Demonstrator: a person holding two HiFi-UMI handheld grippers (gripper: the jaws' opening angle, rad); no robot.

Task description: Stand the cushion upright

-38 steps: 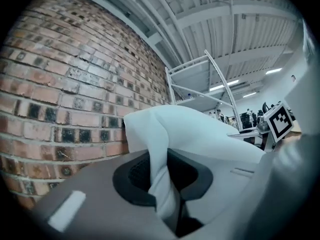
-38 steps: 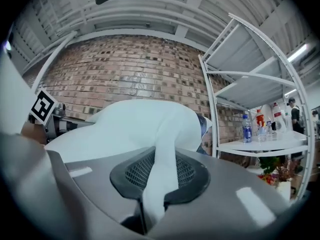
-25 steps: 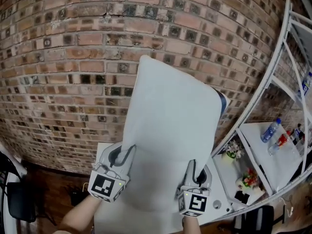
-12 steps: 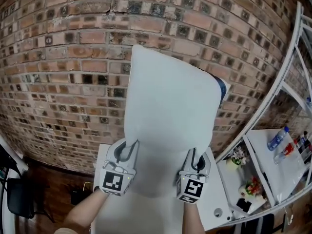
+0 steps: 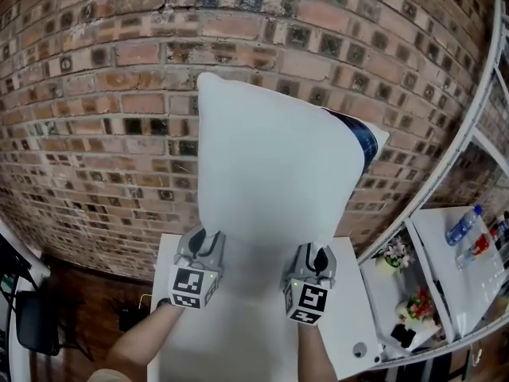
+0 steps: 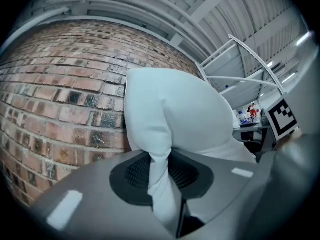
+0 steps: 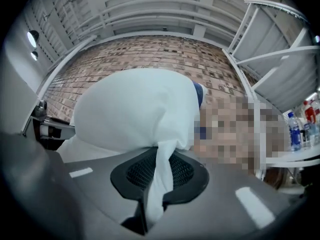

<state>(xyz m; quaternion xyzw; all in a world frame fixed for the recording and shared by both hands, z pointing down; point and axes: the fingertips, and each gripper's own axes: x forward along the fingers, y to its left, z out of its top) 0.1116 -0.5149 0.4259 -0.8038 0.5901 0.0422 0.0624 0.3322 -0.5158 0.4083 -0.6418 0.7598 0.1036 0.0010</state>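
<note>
Cushion (image 5: 270,181): plain white, no print; one dark blue patch at the upper right corner.

Left claw (image 5: 200,243) and right claw (image 5: 316,255): grey bodies. Pads (image 6: 135,173): black, finely ribbed. The marker cube on each claw carries black square patterns on white.

Brick wall (image 5: 95,118): red-brown and orange bricks mixed with dark, mottled ones; pale grey mortar lines.

Tabletop (image 5: 350,309): white.

Shelf frame (image 5: 469,126): white.

Bottle (image 5: 462,226) on the shelf: blue.

Floor (image 5: 87,309): dark brown.
</note>
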